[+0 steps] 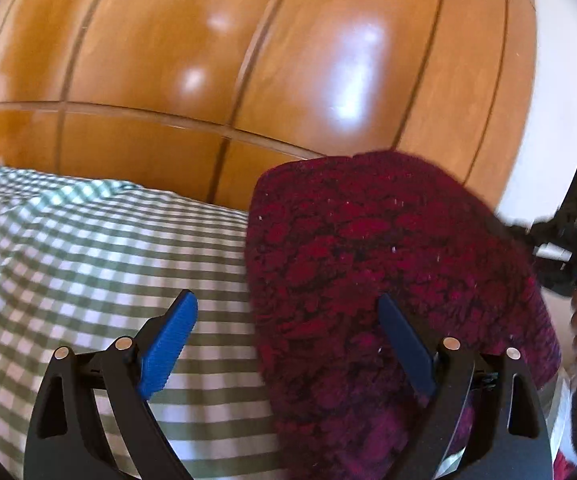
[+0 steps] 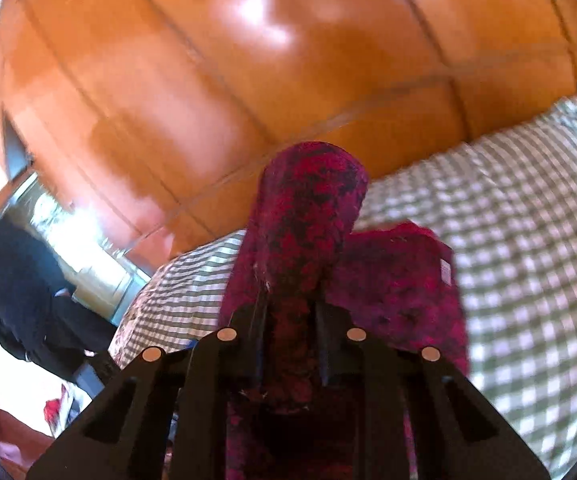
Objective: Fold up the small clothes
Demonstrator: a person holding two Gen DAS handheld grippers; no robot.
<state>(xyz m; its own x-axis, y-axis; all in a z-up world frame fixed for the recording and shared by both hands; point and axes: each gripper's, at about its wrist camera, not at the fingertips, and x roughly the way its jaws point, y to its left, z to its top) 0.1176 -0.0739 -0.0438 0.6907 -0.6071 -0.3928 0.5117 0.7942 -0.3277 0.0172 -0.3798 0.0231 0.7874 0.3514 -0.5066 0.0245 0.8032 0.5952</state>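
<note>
Right wrist view, bottom centre: the right gripper (image 2: 290, 316) has its jaws drawn close together, clamped on a bunched fold of the red garment (image 2: 308, 216), which rises between them to mid-frame and drapes right over the checked bedcover (image 2: 528, 248).

Left wrist view, lower frame: the left gripper (image 1: 288, 340) stands wide apart, its blue fingers (image 1: 168, 344) holding nothing. The left finger lies over the checked bedcover (image 1: 88, 248); the right finger lies against the red garment (image 1: 388, 248), which fills the centre right.

At the right edge, the other gripper's black body (image 1: 576, 240) is visible.

Beyond, across the upper frame in both views, are glossy wooden wardrobe doors (image 1: 248, 60). A person in dark clothing (image 2: 20, 280) stands at the left edge of the right wrist view.
</note>
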